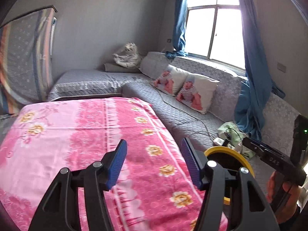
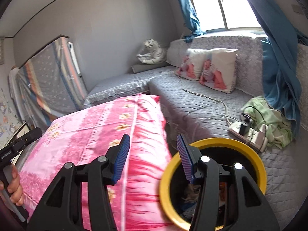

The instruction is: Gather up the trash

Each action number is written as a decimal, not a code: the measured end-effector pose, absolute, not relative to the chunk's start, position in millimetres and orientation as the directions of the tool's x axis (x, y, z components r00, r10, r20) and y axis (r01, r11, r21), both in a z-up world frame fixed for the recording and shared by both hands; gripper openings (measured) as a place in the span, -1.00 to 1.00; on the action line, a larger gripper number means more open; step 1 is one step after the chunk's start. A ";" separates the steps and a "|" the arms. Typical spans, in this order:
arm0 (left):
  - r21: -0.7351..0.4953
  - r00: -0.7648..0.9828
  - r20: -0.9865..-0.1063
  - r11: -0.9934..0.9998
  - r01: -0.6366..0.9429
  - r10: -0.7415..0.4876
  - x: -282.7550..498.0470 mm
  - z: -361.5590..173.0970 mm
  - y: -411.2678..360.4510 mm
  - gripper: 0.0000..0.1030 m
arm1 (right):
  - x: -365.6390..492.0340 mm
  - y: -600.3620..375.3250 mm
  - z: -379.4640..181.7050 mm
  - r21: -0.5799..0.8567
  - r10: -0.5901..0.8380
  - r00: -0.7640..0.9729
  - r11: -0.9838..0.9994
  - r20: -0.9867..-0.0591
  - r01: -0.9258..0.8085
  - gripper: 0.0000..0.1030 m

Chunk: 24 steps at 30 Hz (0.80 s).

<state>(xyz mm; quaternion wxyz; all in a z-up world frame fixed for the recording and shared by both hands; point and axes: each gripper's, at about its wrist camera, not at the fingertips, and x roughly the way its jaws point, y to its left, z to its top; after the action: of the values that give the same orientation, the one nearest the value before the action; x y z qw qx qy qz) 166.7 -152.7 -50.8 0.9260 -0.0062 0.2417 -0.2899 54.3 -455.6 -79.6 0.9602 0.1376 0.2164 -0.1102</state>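
My left gripper [image 1: 154,144] hangs open above a table under a pink flowered cloth [image 1: 86,134], with nothing between its blue pads. My right gripper [image 2: 153,137] is open too and holds nothing, over the table's right edge. Its right finger overlaps the yellow rim of a black bin [image 2: 221,140]. The bin stands between the table and the sofa and has crumpled scraps [image 2: 189,192] at its bottom. In the left wrist view the bin [image 1: 227,150] shows behind my right finger, with a hand [image 1: 279,190] on the other gripper's handle beyond it. No loose item shows on the cloth.
A grey quilted corner sofa [image 2: 192,104] wraps the table's far and right sides. It carries two printed pillows [image 2: 209,69], a power strip with plugs [image 2: 248,132], a green cloth [image 2: 269,119] and a plush tiger [image 2: 152,52]. Blue curtains [image 1: 250,77] hang by the window. A mattress [image 1: 25,57] leans at left.
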 end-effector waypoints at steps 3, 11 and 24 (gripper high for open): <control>-0.112 0.782 -0.416 0.880 0.462 -0.464 152.7 -44.4 -109.6 0.08 | 58.7 -418.1 -72.5 0.210 -0.097 0.903 0.957 -0.419 0.200 -0.06; -0.048 0.882 -0.345 0.945 0.324 -0.320 106.5 -47.6 -39.0 0.09 | 53.2 -348.5 -77.2 0.190 -0.058 0.929 0.972 -0.365 0.136 0.30; -0.143 0.924 -0.292 0.967 0.212 -0.246 58.5 -71.5 -1.1 0.70 | 10.5 -303.0 -91.4 0.076 -0.159 0.959 0.981 -0.235 0.181 0.80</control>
<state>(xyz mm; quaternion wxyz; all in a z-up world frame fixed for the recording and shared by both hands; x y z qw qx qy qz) 58.5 -1.1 -71.5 0.9793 -0.0545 0.1558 -0.1171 10.5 -303.0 -91.4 0.9885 0.0483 0.1144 -0.0859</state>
